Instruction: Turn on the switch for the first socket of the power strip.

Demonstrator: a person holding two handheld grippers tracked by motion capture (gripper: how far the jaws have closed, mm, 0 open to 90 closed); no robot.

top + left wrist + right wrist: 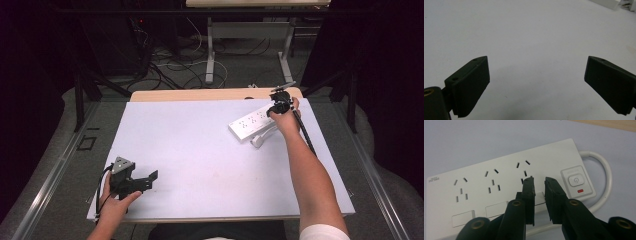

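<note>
A glossy white plastic power strip (506,182), rectangular with three socket groups, a rounded power button and small unreadable lettering at one end, is seen at the far right of the matte white table (200,145), under the nearly closed, empty right gripper (539,185), while the left gripper (536,82) is held spread wide.

Right gripper view: the white power strip (506,185) carries a tiny grey brand mark at its left end, middle left of the frame, too small and upside down to read. At the right end, its switch button (576,180) shows a power symbol, a circle with a stroke. No other text, number or sign comes through.
</note>
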